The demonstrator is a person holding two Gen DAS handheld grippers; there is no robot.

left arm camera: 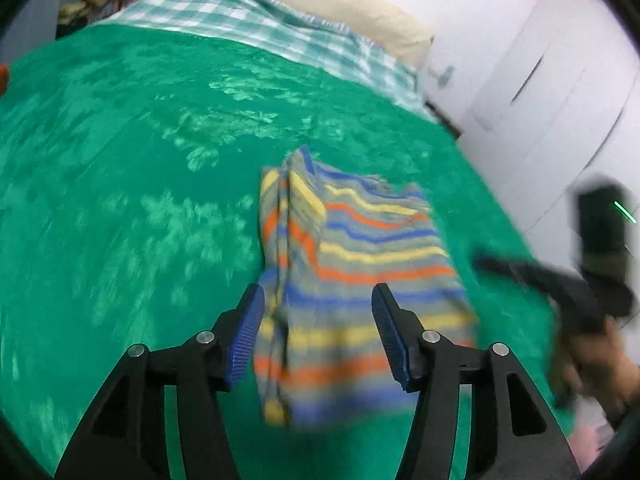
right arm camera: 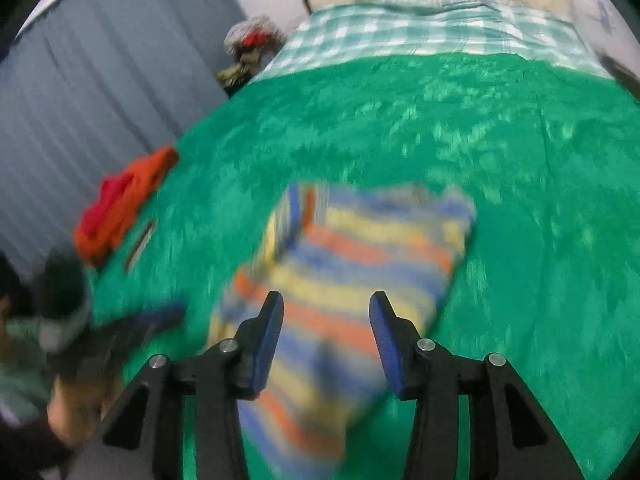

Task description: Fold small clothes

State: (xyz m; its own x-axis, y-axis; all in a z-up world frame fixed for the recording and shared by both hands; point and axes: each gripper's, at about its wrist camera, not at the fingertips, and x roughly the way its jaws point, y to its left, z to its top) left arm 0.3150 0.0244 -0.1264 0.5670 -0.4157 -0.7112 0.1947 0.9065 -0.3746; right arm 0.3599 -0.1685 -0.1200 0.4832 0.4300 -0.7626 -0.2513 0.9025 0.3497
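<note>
A small striped garment in grey, blue, yellow and orange lies folded lengthwise on the green bedspread. My left gripper is open above its near end, holding nothing. In the right wrist view the same garment lies ahead, blurred. My right gripper is open above it and empty. The right gripper also shows blurred at the right edge of the left wrist view. The left gripper shows blurred at the lower left of the right wrist view.
An orange and red pile of clothes lies at the bed's left edge beside a grey curtain. A checked sheet and cream pillow are at the head. White wardrobe doors stand at the right.
</note>
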